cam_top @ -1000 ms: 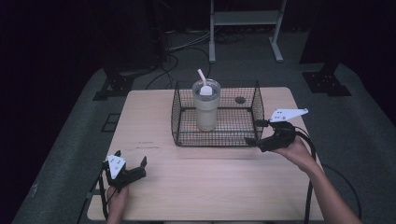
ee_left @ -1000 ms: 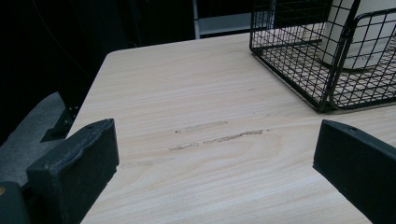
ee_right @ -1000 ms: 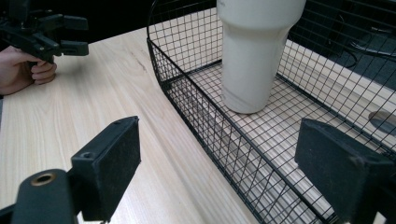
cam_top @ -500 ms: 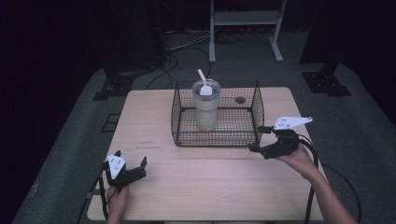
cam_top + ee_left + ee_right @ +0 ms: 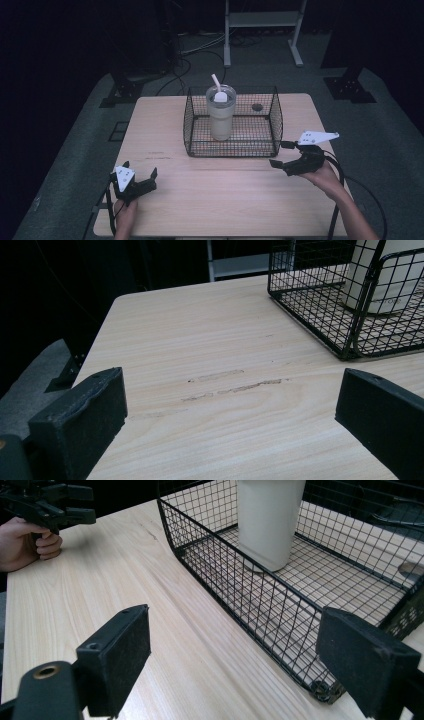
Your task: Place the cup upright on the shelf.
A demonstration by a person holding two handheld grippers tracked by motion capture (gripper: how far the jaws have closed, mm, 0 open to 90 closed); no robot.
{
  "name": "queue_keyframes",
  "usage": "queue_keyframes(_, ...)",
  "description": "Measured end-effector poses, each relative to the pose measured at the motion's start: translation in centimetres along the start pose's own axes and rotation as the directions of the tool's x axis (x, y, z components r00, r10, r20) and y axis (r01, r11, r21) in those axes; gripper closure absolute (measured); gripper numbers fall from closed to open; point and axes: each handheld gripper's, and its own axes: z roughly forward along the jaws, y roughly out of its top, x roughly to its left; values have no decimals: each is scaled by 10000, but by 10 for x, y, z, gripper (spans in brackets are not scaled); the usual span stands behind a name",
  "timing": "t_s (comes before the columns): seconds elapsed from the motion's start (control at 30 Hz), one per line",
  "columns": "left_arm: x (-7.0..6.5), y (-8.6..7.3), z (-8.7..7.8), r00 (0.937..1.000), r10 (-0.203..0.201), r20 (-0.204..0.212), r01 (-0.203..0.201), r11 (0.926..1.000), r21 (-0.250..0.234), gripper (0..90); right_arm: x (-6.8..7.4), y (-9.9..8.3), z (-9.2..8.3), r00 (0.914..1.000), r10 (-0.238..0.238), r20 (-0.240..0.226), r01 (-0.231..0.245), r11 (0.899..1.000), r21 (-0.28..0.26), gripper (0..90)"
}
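Right gripper farther from basket

cup top cut off, frame edge

Left gripper: held low at the near-left of the high view, jaws spread wide, nothing between them. Left hand grips it from below. Right gripper: at the right, jaws wide apart, empty, pointing left. Right hand behind it, forearm running to the bottom edge.
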Motion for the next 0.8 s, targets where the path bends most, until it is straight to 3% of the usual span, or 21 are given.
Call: queue_keyframes(0.8,0,0,0,10000,6,-15,-6,10000,16,0,1,-28,-8,9990,338,309,-334,9994,-131,135)
